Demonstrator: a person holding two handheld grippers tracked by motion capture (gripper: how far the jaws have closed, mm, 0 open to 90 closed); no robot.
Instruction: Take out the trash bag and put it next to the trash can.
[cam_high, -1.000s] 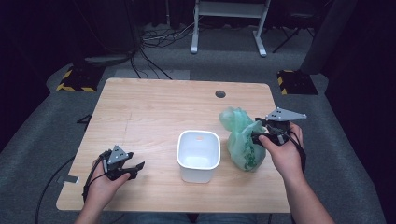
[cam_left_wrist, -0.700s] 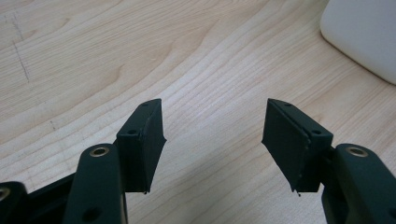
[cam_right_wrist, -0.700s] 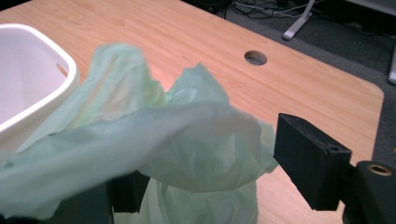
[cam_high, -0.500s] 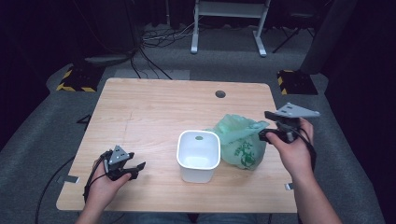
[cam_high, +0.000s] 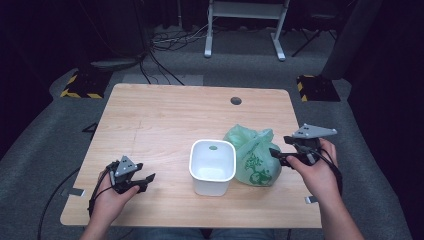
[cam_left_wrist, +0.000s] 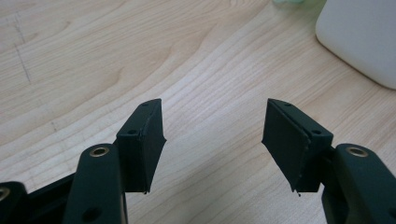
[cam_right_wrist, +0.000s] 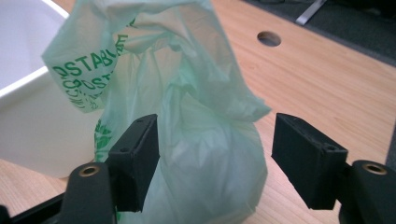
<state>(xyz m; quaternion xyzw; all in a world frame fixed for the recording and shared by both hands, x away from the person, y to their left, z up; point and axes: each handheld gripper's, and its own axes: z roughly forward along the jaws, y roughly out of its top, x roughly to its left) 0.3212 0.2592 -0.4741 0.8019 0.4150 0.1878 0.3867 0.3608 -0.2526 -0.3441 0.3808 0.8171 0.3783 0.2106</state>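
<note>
We see the green bag (cam_high: 254, 157) standing on the table (cam_high: 165, 117), touching the white bin (cam_high: 212, 166) on its right side. The right gripper (cam_high: 276, 155) has just been opening its jaws; the bag sits between them, unpressed. The left gripper (cam_high: 145, 181) rests wide open, empty, well apart from the bag.

A round cable hole (cam_high: 236, 100) is seen at the wooden table's (cam_high: 165, 120) upper middle; hazard-striped blocks (cam_high: 79, 85) lie upper left.
</note>
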